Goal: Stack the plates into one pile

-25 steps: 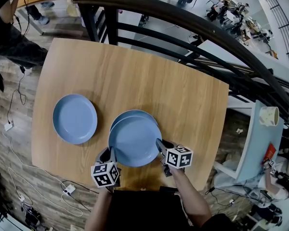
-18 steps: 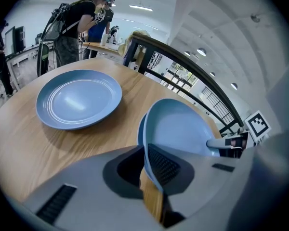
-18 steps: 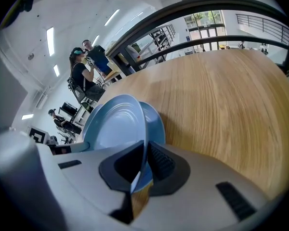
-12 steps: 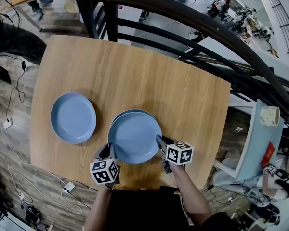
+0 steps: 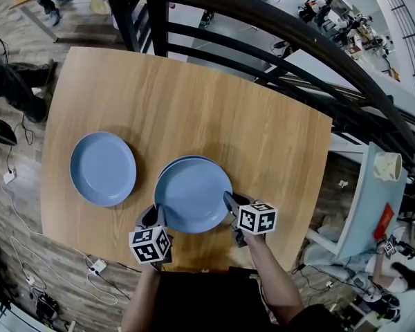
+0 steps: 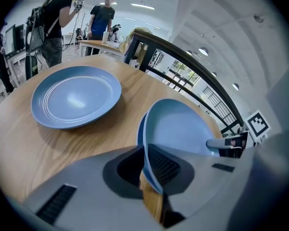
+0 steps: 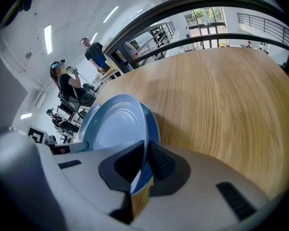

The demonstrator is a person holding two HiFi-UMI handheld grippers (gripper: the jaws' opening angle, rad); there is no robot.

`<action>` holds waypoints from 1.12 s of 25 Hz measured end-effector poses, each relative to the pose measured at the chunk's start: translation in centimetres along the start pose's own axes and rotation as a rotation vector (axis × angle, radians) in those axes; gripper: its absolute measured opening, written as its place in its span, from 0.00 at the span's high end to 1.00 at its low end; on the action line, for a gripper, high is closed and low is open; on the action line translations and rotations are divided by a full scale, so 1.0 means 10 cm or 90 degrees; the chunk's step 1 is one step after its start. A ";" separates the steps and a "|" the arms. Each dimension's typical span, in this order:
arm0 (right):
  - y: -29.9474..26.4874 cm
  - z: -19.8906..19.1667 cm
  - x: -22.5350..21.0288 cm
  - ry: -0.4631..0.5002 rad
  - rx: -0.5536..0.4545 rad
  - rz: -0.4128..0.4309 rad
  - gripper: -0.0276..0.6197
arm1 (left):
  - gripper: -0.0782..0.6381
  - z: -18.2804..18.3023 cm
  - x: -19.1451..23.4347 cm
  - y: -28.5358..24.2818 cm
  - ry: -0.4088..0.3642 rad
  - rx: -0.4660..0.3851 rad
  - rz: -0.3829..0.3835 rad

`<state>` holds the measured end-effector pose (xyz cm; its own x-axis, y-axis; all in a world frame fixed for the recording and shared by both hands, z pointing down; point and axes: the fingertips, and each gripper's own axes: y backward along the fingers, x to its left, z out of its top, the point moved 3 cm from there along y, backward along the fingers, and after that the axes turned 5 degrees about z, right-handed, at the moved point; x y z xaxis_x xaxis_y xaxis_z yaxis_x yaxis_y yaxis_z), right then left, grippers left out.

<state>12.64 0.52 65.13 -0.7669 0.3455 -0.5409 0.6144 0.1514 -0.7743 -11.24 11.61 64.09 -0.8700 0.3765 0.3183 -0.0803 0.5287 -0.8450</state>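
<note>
Pinching one blue plate from both sides, the two tools sit at the near edge of the wooden table [image 5: 194,95]. The left tool [image 5: 159,216] has its jaws pressed onto the near-left rim of the upper plate [image 5: 194,196]. In the left gripper view, that rim runs straight between the left tool's [image 6: 147,170] pads. The right tool [image 5: 229,205] clamps the near-right rim of the same plate. In the right gripper view, the thin blue edge is caught between the right tool's [image 7: 142,170] pads.

Directly under the upper plate lies a lower plate [image 5: 183,160] of the same blue. From the head view it shows only as a narrow crescent along the far-left edge. The two are almost lined up, the upper one shifted a little toward the near side. From the left gripper view the lower plate [image 6: 140,129] peeks out as a darker band beside the upper plate [image 6: 183,126]. The near side of the upper one seems lifted slightly off it, though contact at the far side is hard to judge.

A third, single plate [image 5: 102,169] lies flat on the table to the left, well apart from the pair and untouched. A dark curved railing [image 5: 277,30] runs past the far edge of the table. People stand in the room beyond.
</note>
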 end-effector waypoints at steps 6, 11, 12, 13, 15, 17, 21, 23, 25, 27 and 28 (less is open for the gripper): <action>-0.04 0.00 -0.01 0.006 0.008 -0.009 0.90 | 0.83 -0.01 0.02 -0.04 0.006 0.007 0.003; -0.04 0.00 -0.03 0.005 0.013 -0.014 0.90 | 0.83 -0.03 0.01 -0.07 0.009 0.012 0.004; -0.05 0.00 -0.03 0.006 0.014 -0.014 0.90 | 0.83 -0.04 0.02 -0.07 0.010 0.013 0.004; -0.05 0.00 -0.04 0.007 0.014 -0.014 0.90 | 0.83 -0.04 0.02 -0.07 0.010 0.013 0.004; -0.05 0.00 -0.03 0.007 0.016 -0.013 0.90 | 0.83 -0.04 0.02 -0.08 0.010 0.013 0.005; -0.05 0.01 -0.04 0.008 0.016 -0.013 0.90 | 0.83 -0.04 0.02 -0.08 0.011 0.012 0.006; -0.06 0.02 -0.03 0.015 0.015 -0.019 0.89 | 0.83 -0.04 0.02 -0.08 0.013 0.011 0.006; -0.06 0.03 -0.02 0.021 0.015 -0.024 0.89 | 0.83 -0.03 0.02 -0.08 0.015 0.010 0.006; -0.05 0.04 -0.03 0.027 0.015 -0.028 0.89 | 0.83 -0.04 0.01 -0.08 0.016 0.010 0.005; -0.05 0.03 -0.03 0.034 0.016 -0.032 0.89 | 0.83 -0.04 0.01 -0.07 0.017 0.009 0.005; -0.05 0.04 -0.03 0.039 0.017 -0.035 0.88 | 0.83 -0.04 0.01 -0.07 0.017 0.009 0.006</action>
<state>12.47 0.02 65.54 -0.7855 0.3938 -0.4774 0.5665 0.1472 -0.8108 -11.05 11.54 64.90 -0.8573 0.4017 0.3219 -0.0793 0.5149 -0.8536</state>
